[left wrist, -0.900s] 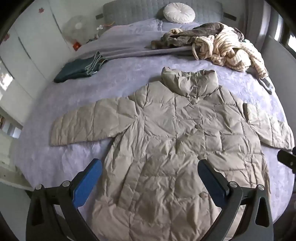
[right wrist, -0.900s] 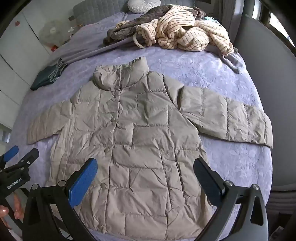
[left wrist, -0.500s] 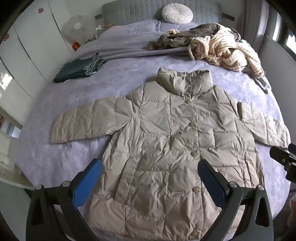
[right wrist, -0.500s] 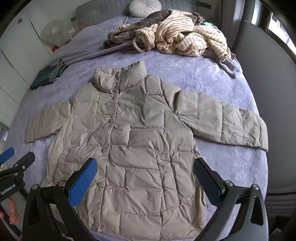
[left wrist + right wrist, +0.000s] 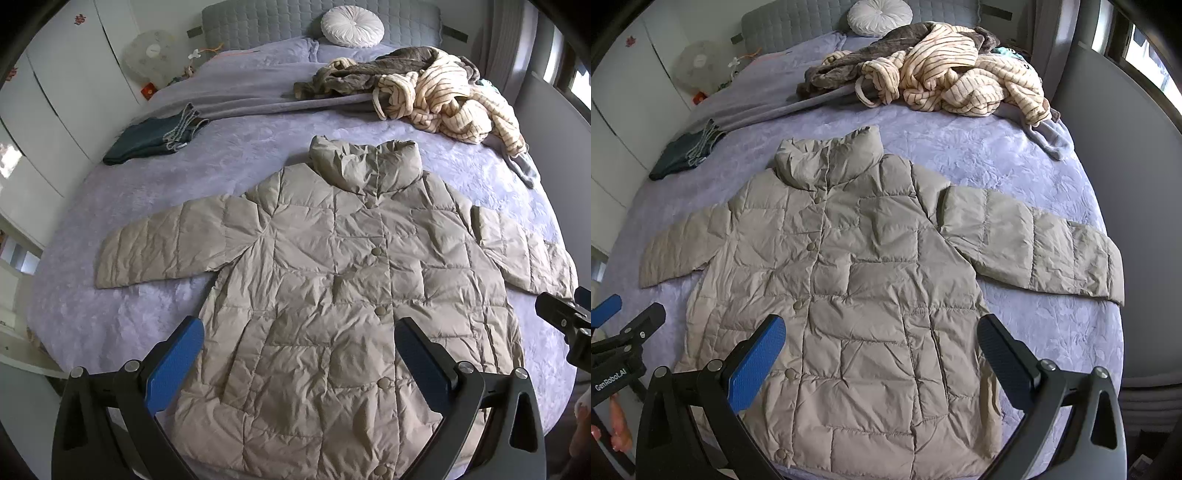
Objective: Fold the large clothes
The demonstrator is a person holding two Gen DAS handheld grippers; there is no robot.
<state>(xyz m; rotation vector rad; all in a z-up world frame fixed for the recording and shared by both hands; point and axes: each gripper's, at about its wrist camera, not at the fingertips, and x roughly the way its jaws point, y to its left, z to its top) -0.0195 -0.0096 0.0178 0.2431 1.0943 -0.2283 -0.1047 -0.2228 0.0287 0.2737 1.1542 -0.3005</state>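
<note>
Beige puffer jacket lies flat on bed below both wide, empty jaws.

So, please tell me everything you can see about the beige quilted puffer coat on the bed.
The beige quilted puffer coat lies flat, front up, on the lilac bedspread, with its high collar toward the headboard. Both sleeves are spread out sideways. The fabric looks thin, shiny and wrinkled, stitched in squares. Round snap buttons of matching colour run down the closed front. Only the bedspread touches it; no fold has been made yet.
</note>
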